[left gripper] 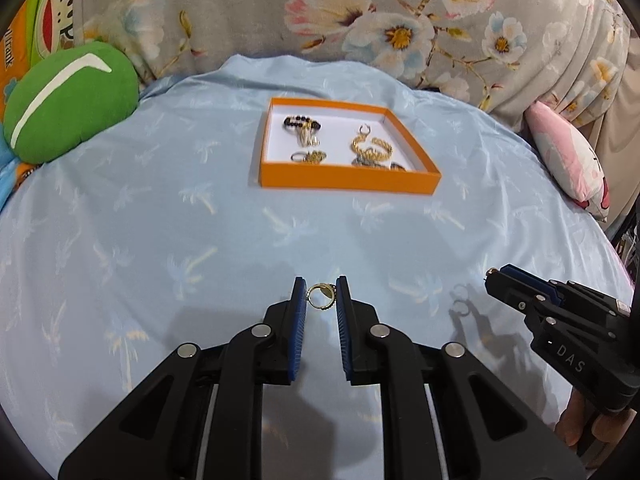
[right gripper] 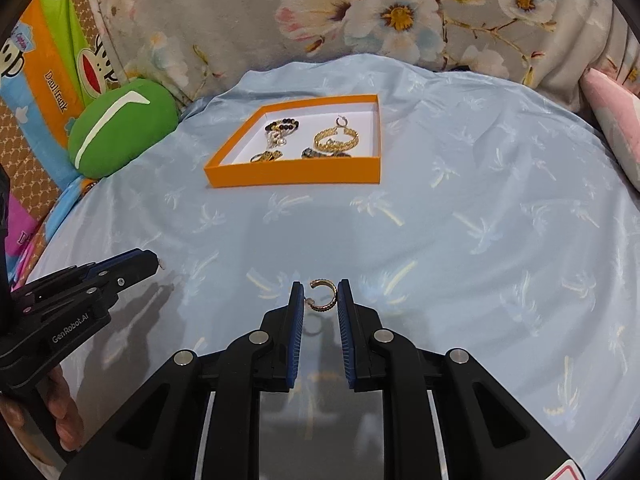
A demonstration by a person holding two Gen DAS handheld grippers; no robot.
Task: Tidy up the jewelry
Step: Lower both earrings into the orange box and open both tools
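Note:
My left gripper (left gripper: 321, 298) is shut on a small gold ring (left gripper: 320, 297), held above the light blue sheet (left gripper: 160, 220). My right gripper (right gripper: 321, 298) is shut on a gold open hoop earring (right gripper: 323, 295), also off the sheet. An orange shallow box (left gripper: 348, 182) with a white floor lies farther back, holding a dark bead bracelet (left gripper: 302, 123), a gold chain bracelet (left gripper: 372, 148) and several smaller pieces. The same box (right gripper: 292, 176) sits up and left in the right wrist view. Each gripper shows in the other's view: the right gripper (left gripper: 490, 274) at right, the left gripper (right gripper: 158, 262) at left.
A green round cushion (left gripper: 68, 100) lies at the sheet's left edge. A grey floral cover (left gripper: 360, 12) rises behind the box. A pink patterned pillow (left gripper: 568, 156) sits at the right. A hand (right gripper: 60, 408) grips the left tool's handle.

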